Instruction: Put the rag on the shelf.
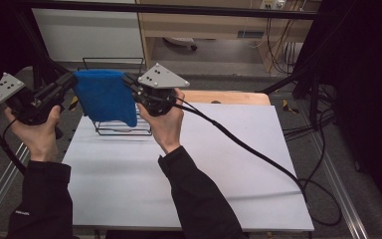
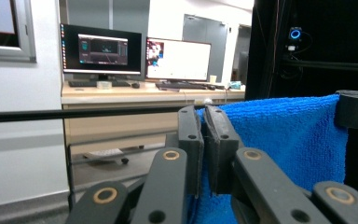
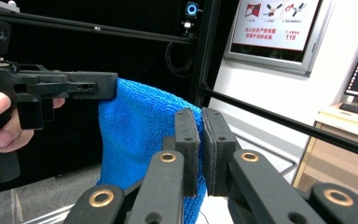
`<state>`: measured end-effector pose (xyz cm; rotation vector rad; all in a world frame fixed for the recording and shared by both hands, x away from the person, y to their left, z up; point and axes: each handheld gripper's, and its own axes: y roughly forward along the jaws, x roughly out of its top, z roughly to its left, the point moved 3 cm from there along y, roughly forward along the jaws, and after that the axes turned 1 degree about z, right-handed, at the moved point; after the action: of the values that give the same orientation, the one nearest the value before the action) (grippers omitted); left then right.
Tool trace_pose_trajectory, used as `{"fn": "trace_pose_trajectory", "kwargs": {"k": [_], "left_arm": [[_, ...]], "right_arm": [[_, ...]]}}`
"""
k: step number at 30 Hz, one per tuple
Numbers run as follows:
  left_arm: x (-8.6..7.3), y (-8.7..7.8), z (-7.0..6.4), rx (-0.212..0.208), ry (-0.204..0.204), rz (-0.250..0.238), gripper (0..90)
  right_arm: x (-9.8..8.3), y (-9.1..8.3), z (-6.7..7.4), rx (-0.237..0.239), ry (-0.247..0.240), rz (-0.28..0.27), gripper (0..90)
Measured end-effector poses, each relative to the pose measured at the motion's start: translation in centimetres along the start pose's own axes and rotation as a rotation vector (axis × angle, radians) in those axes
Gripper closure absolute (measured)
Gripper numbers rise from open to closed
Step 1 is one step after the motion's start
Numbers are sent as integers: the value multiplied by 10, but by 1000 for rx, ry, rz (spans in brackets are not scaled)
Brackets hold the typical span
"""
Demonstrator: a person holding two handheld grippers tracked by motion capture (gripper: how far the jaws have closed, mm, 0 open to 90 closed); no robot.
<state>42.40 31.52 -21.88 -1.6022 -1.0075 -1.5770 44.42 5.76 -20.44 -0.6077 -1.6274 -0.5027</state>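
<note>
A blue towel (image 1: 104,95) hangs in the air between my two grippers, above the wire rack (image 1: 124,128) at the back left of the white table (image 1: 189,169). My left gripper (image 1: 72,80) is shut on the towel's left top corner. My right gripper (image 1: 129,82) is shut on its right top corner. In the left gripper view the jaws pinch the blue towel (image 2: 284,135) at its edge, left gripper (image 2: 203,116). In the right gripper view the blue towel (image 3: 140,135) droops from the pinched corner, right gripper (image 3: 201,119), and the other gripper grips the far corner.
A black wire rack stands on the table under the towel. The right gripper's cable (image 1: 258,154) trails across the table to the right edge. A wooden board (image 1: 229,96) lies behind the table. Dark frame posts stand at both sides.
</note>
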Motion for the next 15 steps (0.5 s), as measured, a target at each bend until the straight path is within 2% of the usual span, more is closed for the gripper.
{"fn": "trace_pose_trajectory", "kwargs": {"k": [15], "left_arm": [[30, 8, 14, 26, 14, -33, 856]], "right_arm": [[30, 21, -8, -14, -41, -18, 862]]}}
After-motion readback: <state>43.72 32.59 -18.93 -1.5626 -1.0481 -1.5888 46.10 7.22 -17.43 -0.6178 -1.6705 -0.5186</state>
